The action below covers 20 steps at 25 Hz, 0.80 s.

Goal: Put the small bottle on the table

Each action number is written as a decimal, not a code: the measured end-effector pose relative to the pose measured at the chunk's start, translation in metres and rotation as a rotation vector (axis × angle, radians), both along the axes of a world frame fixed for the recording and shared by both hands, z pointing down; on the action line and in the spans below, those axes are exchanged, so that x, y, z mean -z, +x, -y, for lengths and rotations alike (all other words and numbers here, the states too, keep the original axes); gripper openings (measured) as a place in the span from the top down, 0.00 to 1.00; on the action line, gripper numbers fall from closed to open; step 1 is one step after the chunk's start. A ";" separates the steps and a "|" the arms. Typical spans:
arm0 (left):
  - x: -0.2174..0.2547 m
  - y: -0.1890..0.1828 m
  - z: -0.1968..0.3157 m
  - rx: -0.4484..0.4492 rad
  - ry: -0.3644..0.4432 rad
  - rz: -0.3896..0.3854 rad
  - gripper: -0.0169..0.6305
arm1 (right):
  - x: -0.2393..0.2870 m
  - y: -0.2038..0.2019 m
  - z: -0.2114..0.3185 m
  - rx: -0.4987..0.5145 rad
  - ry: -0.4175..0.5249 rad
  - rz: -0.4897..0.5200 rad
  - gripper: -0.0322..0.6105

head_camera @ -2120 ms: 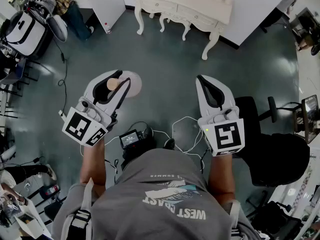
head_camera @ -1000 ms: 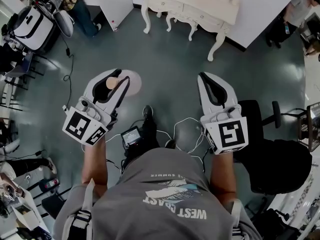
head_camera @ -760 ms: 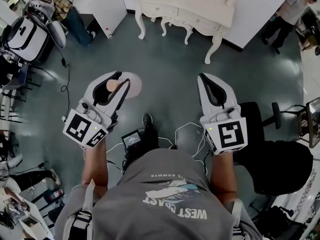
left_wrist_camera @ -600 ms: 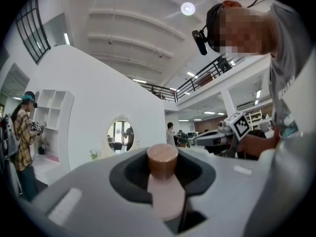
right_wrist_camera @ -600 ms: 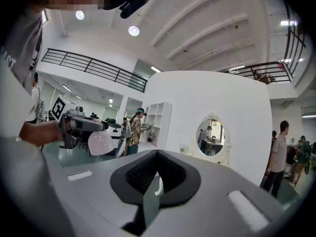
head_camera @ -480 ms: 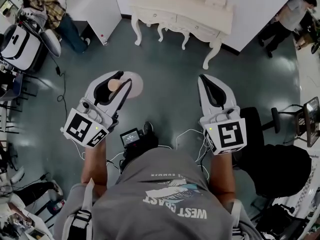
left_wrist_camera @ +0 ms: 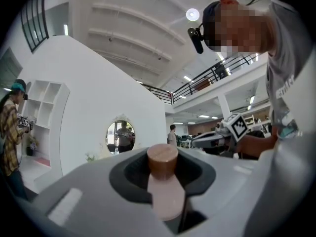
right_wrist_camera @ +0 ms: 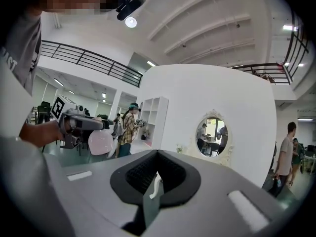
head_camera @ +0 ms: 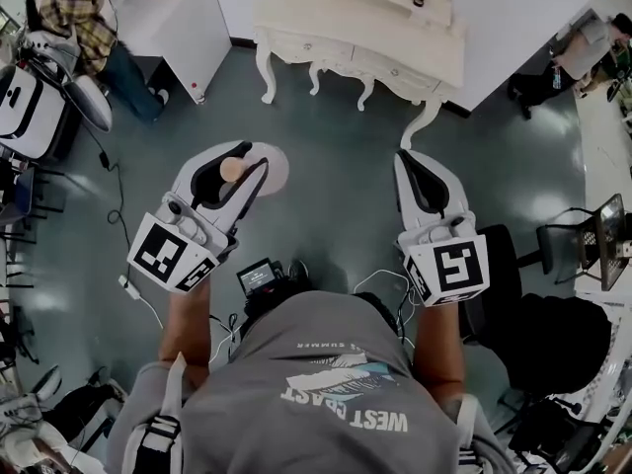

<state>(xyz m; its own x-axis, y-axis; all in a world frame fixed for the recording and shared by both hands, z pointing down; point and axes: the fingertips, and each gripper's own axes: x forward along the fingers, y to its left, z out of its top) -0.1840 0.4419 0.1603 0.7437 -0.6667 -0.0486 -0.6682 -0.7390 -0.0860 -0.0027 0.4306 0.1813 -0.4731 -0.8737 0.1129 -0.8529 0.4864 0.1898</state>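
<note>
In the head view my left gripper (head_camera: 237, 169) is shut on the small bottle (head_camera: 269, 165), a pale pink body with a brown cap (head_camera: 230, 169). It is held level over the grey floor. In the left gripper view the cap (left_wrist_camera: 162, 159) stands between the jaws. The right gripper view shows the pink bottle (right_wrist_camera: 100, 141) hanging under the left gripper (right_wrist_camera: 81, 124). My right gripper (head_camera: 409, 160) is shut and holds nothing. The cream dressing table (head_camera: 395, 30) stands ahead, with an oval mirror (right_wrist_camera: 211, 137) above it.
A white cabinet (head_camera: 183, 13) stands left of the table. A person in a plaid shirt (head_camera: 69, 18) is at far left, another person (head_camera: 583, 47) at far right. A black chair (head_camera: 553, 324) is close on my right. Cables lie on the floor by my feet.
The dressing table has come lower and nearer in the head view as both grippers travel towards it. The left gripper's hold on the bottle is unchanged.
</note>
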 end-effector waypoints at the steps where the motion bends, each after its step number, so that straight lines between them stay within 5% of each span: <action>1: -0.001 0.000 0.001 -0.003 0.005 0.001 0.80 | -0.001 -0.001 0.002 -0.001 0.003 -0.001 0.95; 8: -0.003 -0.018 0.064 0.013 -0.021 -0.006 0.80 | 0.000 -0.019 0.065 0.028 -0.017 -0.018 0.95; 20: -0.020 0.021 0.198 0.155 -0.063 0.028 0.80 | -0.020 0.020 0.240 0.164 -0.043 0.048 0.95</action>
